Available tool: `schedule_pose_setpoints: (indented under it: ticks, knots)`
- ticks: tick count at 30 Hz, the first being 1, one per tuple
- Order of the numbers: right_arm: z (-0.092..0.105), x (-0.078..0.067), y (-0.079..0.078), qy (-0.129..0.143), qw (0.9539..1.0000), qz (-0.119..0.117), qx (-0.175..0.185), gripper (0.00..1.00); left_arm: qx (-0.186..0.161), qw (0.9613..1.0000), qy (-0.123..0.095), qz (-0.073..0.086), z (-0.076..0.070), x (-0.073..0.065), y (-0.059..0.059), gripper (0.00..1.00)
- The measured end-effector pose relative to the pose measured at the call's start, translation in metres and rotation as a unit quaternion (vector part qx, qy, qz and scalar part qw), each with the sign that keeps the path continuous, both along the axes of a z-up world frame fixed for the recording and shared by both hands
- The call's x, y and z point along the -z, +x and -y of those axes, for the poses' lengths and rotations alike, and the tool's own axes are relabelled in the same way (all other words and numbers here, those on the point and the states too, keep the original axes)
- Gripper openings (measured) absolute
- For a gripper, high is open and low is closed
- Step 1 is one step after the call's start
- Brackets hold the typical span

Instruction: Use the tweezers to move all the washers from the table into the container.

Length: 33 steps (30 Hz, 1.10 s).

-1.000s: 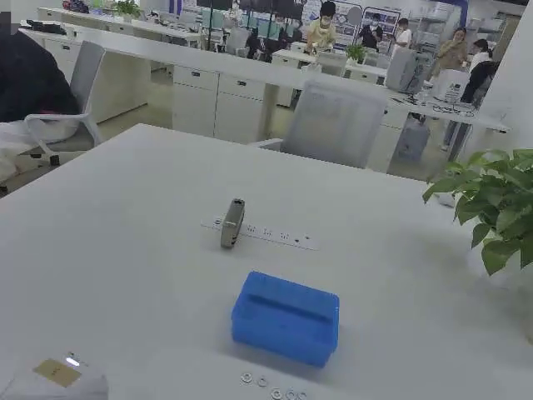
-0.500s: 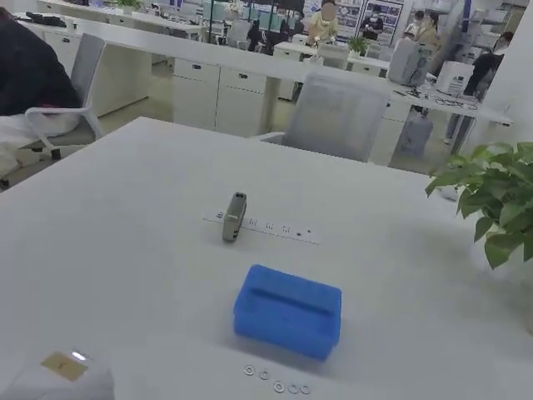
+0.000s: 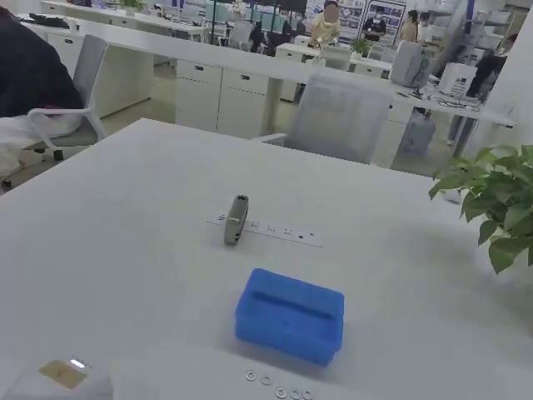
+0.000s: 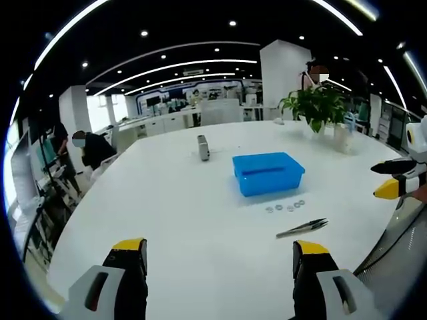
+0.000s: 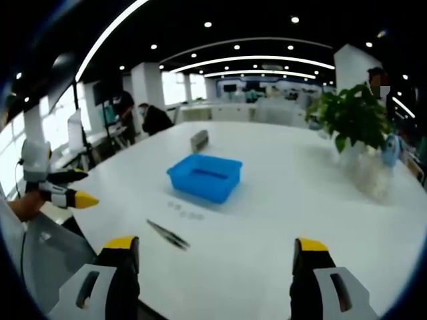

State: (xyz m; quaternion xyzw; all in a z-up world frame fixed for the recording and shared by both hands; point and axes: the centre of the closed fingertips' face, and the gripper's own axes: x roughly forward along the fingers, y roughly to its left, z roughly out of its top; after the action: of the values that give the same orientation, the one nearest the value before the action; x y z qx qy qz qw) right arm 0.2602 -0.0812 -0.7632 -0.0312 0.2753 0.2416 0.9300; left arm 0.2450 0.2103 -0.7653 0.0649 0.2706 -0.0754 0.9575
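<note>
Only the headset is shifting. The blue container (image 3: 287, 337), the washers (image 3: 279, 390) just in front of it and the tweezers (image 4: 301, 228) a little nearer the person are lying as before, so no transfer is starting yet. The left tool (image 4: 220, 267) and right tool (image 5: 213, 267) are hanging wide open, empty, well short of the container. Bare table (image 3: 125, 250) is stretching either side of the container, though its near edge is running not far past the tweezers.

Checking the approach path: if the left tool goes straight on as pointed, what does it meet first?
The left tool would likely meet bare table first, just left of the blue container; the tweezers lie right of that line. Depth unclear.
</note>
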Motion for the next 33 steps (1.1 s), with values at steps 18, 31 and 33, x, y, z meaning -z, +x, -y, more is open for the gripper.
schedule_pose_setpoints:
  ticks: [18, 31, 33]
  knots:
    - [-0.006, -0.001, -0.002, -0.008, 0.9999, 0.001, -0.014, 0.93, 0.007, 0.9998, -0.015, -0.012, 0.004, -0.002, 0.001, 0.91]
    - [-0.008, -0.002, 0.0, -0.025, 0.9993, 0.013, -0.023, 0.93, 0.05, 0.9987, -0.006, -0.011, 0.014, -0.013, 0.016, 0.87]
    - [-0.007, -0.002, 0.0, -0.028, 0.9992, 0.012, -0.025, 0.93, 0.053, 0.9985, -0.007, -0.012, 0.015, -0.013, 0.017, 0.86]
